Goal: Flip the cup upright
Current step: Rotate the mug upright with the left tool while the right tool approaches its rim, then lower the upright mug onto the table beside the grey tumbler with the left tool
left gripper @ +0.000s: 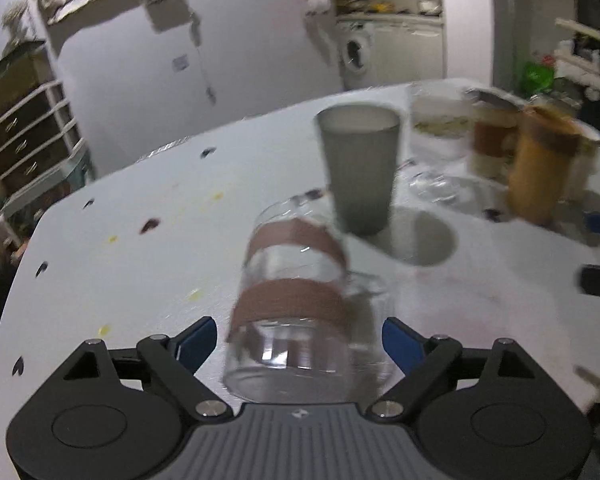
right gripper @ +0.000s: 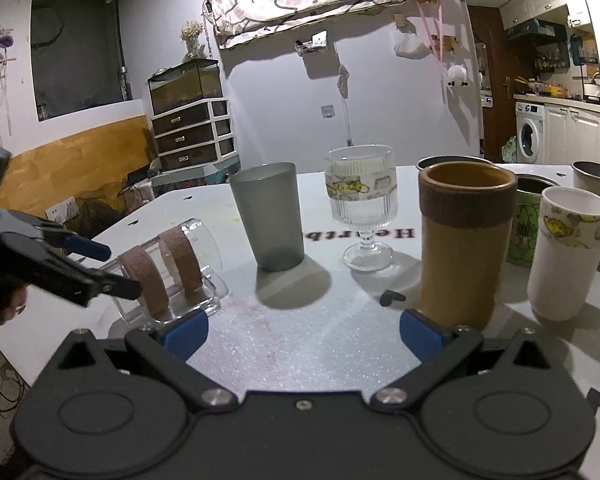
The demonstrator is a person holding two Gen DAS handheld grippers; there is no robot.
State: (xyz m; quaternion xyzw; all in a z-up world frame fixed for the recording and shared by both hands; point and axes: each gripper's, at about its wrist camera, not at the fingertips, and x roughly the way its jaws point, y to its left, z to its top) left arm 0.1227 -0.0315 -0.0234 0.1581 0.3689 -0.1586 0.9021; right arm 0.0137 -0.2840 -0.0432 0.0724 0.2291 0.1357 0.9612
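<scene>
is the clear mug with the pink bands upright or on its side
On its side. The clear mug lies on the white table, its open mouth facing sideways, between the open fingers of the left hand-held gripper.

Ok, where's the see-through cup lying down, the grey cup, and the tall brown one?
see-through cup (right gripper: 168,276): right wrist view, on its taped side wall.
grey cup (right gripper: 269,216): right wrist view, middle of its outer wall.
tall brown cup (right gripper: 462,264): right wrist view, on its tan body.
</scene>
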